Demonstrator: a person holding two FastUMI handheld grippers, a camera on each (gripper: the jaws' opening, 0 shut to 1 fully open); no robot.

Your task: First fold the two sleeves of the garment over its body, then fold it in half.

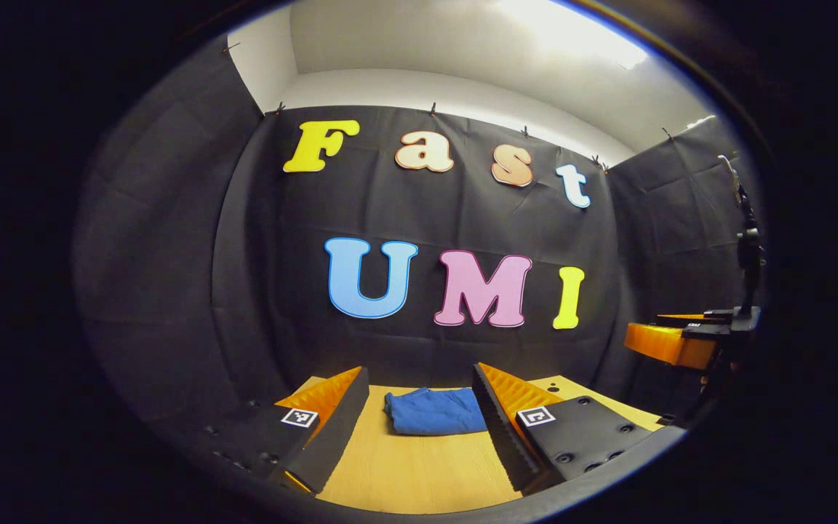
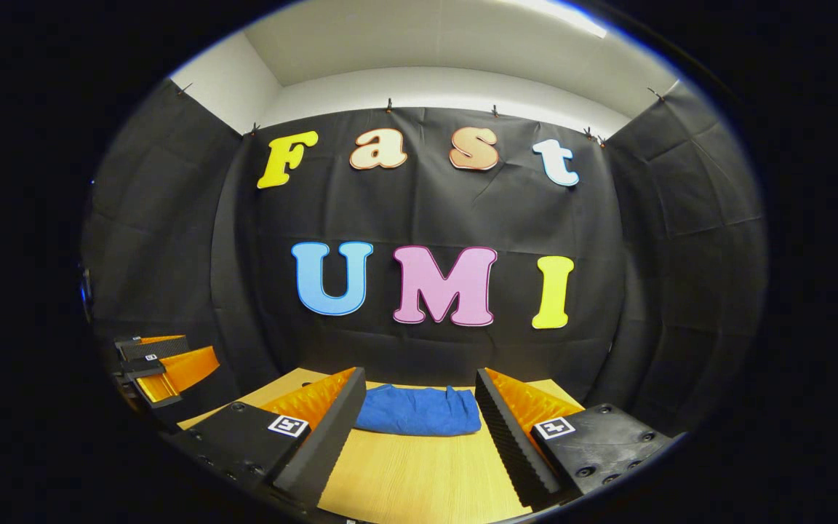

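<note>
both tools (image 1: 419,429) apart; garment (image 1: 435,411) lying crosswise

place: recording booth | evidence: black cloth wall (image 2: 172,240), wooden table (image 2: 419,473)

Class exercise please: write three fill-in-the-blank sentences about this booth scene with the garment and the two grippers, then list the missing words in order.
1. The folded garment is ____ in colour.
2. It lies on a ____ table near the booth's wall.
3. Both the left gripper and the right gripper have their jaws ____, holding nothing.

Missing words: blue; wooden; open
</note>
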